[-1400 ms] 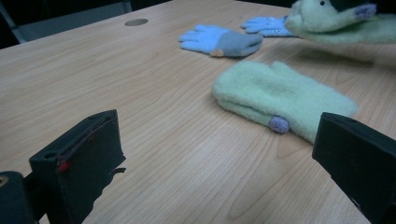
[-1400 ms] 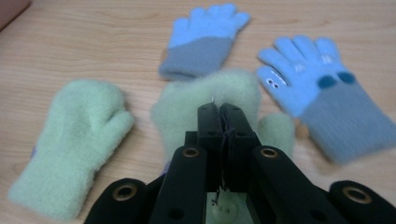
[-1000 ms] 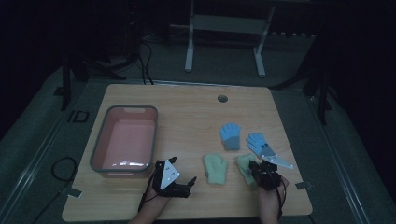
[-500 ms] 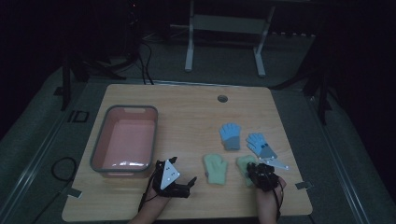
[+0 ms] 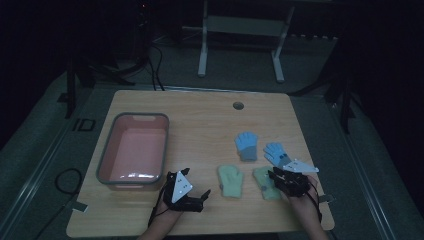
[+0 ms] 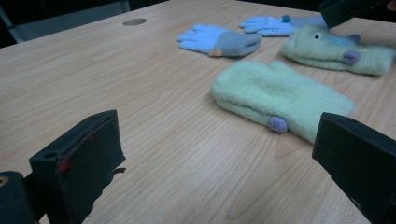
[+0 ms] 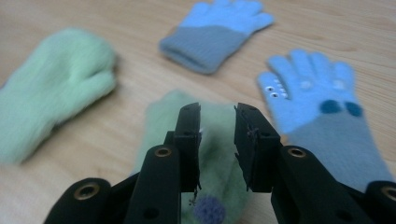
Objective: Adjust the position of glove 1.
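**Right gripper parted over a green mitten**

The right gripper (image 7: 217, 140) has just been opening; its jaws stand slightly apart above the green mitten (image 7: 205, 140), gripping nothing. The left gripper (image 5: 192, 196) rests wide open, near the second green mitten (image 6: 280, 100). Two blue gloves (image 5: 246, 145) lie beyond.

Dim, dark-edged high view — gripper views brighter, the right one motion-blurred.

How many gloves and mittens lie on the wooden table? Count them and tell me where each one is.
4. Two fuzzy light-green mittens in front: one mid-table, one under the right tool. Two blue knit gloves with grey cuffs behind: one left, one right. None seem hidden.
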`<state>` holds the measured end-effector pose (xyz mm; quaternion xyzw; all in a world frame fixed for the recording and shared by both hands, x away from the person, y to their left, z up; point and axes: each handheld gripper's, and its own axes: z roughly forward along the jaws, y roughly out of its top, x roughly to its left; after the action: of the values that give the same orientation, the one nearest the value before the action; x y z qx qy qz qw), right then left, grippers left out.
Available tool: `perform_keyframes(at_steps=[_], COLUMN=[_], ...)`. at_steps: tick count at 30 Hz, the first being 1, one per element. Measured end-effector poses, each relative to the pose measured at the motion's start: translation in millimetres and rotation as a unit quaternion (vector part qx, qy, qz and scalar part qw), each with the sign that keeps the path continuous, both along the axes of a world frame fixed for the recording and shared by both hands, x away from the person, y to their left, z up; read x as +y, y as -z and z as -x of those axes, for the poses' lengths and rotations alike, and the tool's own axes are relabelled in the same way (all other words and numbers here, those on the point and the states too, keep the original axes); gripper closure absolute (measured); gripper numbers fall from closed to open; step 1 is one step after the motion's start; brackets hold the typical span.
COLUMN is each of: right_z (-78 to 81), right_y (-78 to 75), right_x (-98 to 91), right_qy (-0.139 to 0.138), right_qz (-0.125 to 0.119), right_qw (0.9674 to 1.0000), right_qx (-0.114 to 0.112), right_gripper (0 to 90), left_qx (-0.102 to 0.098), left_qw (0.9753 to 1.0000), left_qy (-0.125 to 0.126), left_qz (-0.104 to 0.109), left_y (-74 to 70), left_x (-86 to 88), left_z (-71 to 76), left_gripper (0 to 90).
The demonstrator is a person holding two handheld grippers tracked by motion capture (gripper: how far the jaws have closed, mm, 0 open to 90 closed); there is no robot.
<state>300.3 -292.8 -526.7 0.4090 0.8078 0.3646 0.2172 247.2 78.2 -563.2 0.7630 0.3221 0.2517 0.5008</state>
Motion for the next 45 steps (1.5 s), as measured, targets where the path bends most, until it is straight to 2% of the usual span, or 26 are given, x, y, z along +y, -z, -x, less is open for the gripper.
perform_keyframes(at_steps=[1, 3, 4, 7, 10, 15, 17, 22, 24, 26, 29, 32, 35, 40, 45], right_z=[0.1, 0.0, 0.2, 1.1, -0.3, 1.0, 2.0, 2.1, 4.1, 4.9, 6.2, 9.3, 14.4, 17.5, 20.7], right_y=[0.8, 1.8, 2.3, 5.3, 9.4, 19.7, 23.5, 25.2, 26.6, 28.0, 27.6, 26.0, 19.5, -4.1, -22.3], right_x=[-0.7, -3.5, -4.2, -4.2, -6.0, -4.9, -3.9, -1.4, 1.1, 2.5, 6.3, 14.0, 22.6, 32.4, 54.9], right_qy=[-0.008, -0.025, -0.031, -0.047, -0.055, -0.053, -0.051, -0.041, -0.037, -0.036, -0.022, 0.014, 0.047, 0.095, 0.109], right_qz=[0.001, -0.015, -0.016, 0.002, -0.006, -0.011, -0.010, -0.007, 0.001, 0.000, 0.006, 0.010, 0.015, -0.025, -0.021], right_qw=[1.0000, 0.9995, 0.9993, 0.9988, 0.9983, 0.9982, 0.9984, 0.9989, 0.9992, 0.9993, 0.9997, 0.9998, 0.9988, 0.9951, 0.9936], right_qx=[0.002, 0.011, 0.015, 0.010, 0.020, 0.027, 0.022, 0.023, 0.014, 0.013, 0.010, 0.011, 0.003, -0.006, -0.021], right_gripper=[69.2, 69.0, 67.9, 65.5, 64.2, 62.5, 61.6, 61.7, 66.1, 71.6, 80.9, 84.5, 85.8, 85.9, 85.9], left_qx=[0.000, -0.001, -0.001, -0.001, -0.001, -0.003, -0.002, -0.004, -0.003, -0.002, -0.001, -0.001, -0.001, -0.001, -0.002], left_qw=[1.0000, 1.0000, 1.0000, 1.0000, 1.0000, 1.0000, 1.0000, 1.0000, 1.0000, 1.0000, 1.0000, 1.0000, 1.0000, 1.0000, 1.0000], left_qy=[0.000, 0.001, 0.001, 0.001, 0.001, 0.000, 0.001, 0.002, 0.002, 0.001, 0.000, -0.001, -0.001, -0.002, -0.002], left_qz=[0.000, -0.001, -0.001, -0.001, -0.001, -0.003, -0.002, -0.003, -0.002, -0.002, -0.001, -0.002, -0.001, -0.001, -0.002], left_y=[0.0, 0.0, 0.0, 0.0, 0.0, 0.1, 0.0, 0.1, 0.1, 0.0, 0.1, 0.0, 0.0, 0.0, 0.0], left_x=[0.0, 0.0, 0.0, 0.1, 0.1, -0.7, -0.2, -0.6, -0.4, -0.3, -0.4, -0.4, -0.3, -0.3, -0.6], left_z=[0.0, 0.2, 0.2, 0.2, 0.2, 0.7, 0.4, 1.0, 0.7, 0.5, 0.4, 0.4, 0.4, 0.3, 0.6], left_gripper=[1.9, 1.9, 1.8, 1.9, 1.8, 1.8, 1.8, 1.8, 1.8, 1.8, 1.8, 1.8, 1.8, 1.8, 1.8])
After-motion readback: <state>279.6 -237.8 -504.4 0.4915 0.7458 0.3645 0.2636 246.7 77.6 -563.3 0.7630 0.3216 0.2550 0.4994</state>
